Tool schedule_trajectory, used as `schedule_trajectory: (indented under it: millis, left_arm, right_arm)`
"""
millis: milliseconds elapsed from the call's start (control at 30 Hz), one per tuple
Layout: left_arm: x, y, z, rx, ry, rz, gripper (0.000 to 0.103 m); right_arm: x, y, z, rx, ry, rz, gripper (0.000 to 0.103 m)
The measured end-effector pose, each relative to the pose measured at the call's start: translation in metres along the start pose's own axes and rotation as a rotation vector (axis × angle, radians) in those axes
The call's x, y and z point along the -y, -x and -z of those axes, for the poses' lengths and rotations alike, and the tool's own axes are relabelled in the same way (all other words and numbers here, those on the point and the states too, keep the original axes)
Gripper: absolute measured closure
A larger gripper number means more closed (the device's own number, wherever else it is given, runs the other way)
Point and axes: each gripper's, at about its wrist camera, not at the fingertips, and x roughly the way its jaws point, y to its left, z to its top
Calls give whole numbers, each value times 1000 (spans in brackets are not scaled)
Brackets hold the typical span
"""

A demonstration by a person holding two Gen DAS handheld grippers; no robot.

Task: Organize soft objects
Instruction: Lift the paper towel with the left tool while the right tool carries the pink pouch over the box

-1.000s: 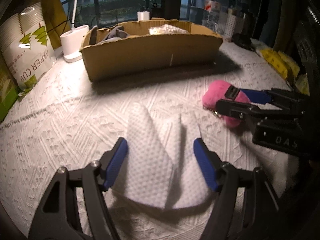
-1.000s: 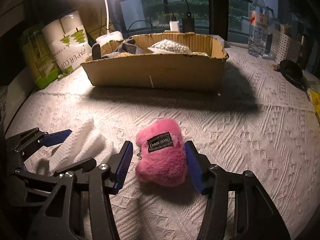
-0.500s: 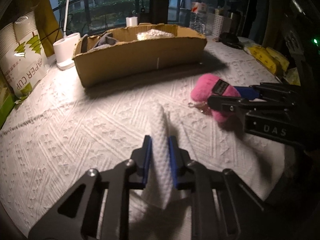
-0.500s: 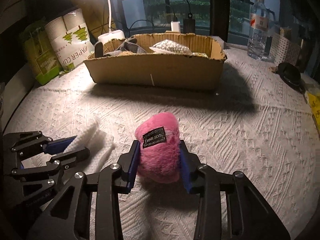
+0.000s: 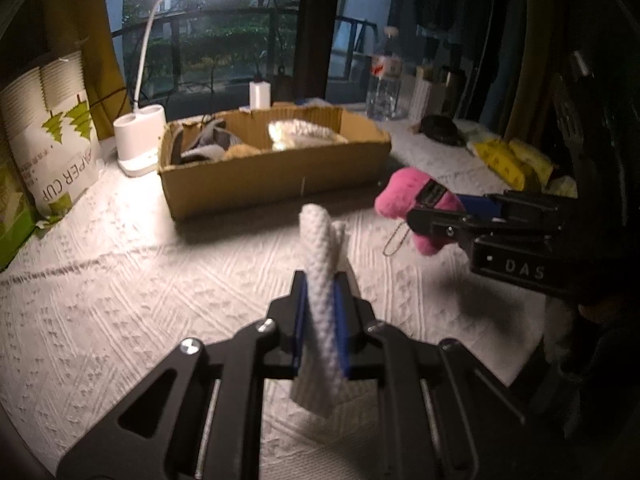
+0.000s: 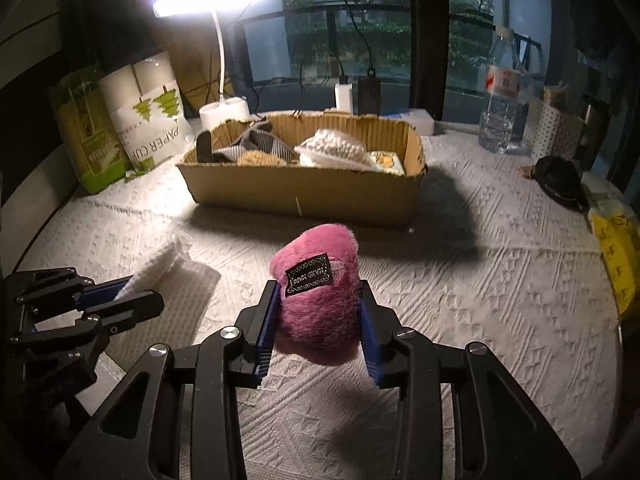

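Note:
My left gripper [image 5: 322,320] is shut on a white textured cloth [image 5: 322,264], pinched upright between the blue pads and lifted off the table. In the right wrist view the same cloth [image 6: 160,268] shows at the left, held by the left gripper [image 6: 108,296]. My right gripper [image 6: 318,320] is shut on a pink plush toy [image 6: 316,292] with a black label, raised above the table. From the left wrist view the plush [image 5: 416,208] hangs at the right with a small chain below it. A cardboard box [image 6: 304,188] with several soft items stands behind both.
A white patterned cloth [image 6: 460,300] covers the table. Behind the box stand a lit desk lamp [image 6: 220,92], a pack of paper cups [image 6: 148,120] and a water bottle [image 6: 500,96]. A black object [image 6: 558,176] and yellow packets [image 6: 618,248] lie at the right.
Both grippers closed, the left on the white cloth and the right on the pink plush. Both then rose, lifting their objects off the table.

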Motion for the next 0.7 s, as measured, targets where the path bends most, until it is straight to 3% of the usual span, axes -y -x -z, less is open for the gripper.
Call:
schedule_trajectory:
  millis: [700]
  left_arm:
    - [-6, 31, -44, 122, 17, -15, 90]
  right_arm:
    - [17, 33, -36, 111, 4, 20, 64]
